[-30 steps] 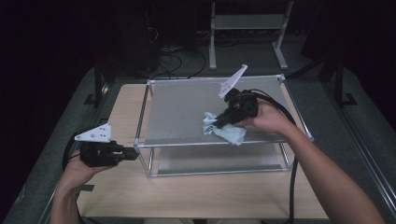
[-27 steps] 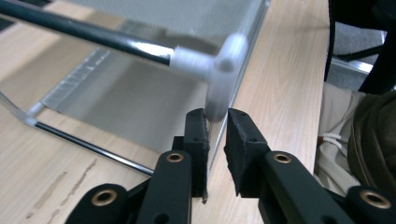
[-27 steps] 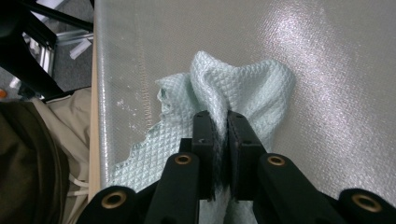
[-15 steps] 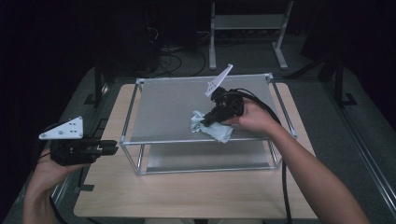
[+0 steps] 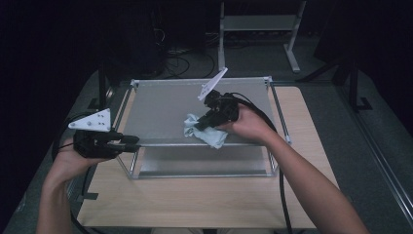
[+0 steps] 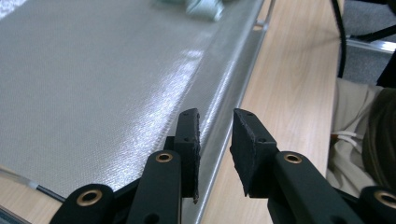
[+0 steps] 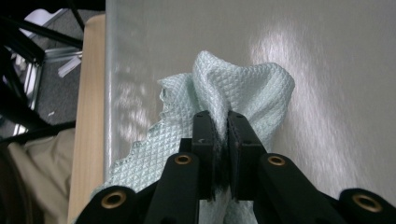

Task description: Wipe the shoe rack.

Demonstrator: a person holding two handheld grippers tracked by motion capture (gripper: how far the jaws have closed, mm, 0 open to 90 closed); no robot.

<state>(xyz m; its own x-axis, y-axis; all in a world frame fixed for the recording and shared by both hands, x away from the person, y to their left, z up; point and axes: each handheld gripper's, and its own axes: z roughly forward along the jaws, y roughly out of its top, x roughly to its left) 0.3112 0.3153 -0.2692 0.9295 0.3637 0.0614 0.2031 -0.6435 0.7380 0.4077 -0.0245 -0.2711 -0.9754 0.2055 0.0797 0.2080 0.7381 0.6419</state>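
A metal frame carries a grey textured panel [image 5: 160, 107] and stands on the wooden table [image 5: 195, 200]. My right gripper [image 5: 197, 126] is shut on a pale green waffle cloth [image 5: 212, 137] that lies bunched on the panel near its front rail. In the right gripper view the jaws [image 7: 223, 116] pinch a fold of the cloth [image 7: 252, 88]. My left gripper [image 5: 134, 143] hovers at the frame's front left corner. Its jaws have just been opening, and they [image 6: 215, 119] stand apart with nothing between them, the frame's rail [image 6: 233, 88] beyond.
A metal rack [image 5: 258, 22] and loose cables [image 5: 180, 58] sit on the dark floor behind the table. Bare wood runs in front of the frame and along its right side. A black cable trails from each gripper.
My right gripper has dragged the cloth leftward across the panel. The left gripper has risen a little at the frame's corner and its jaws have parted.
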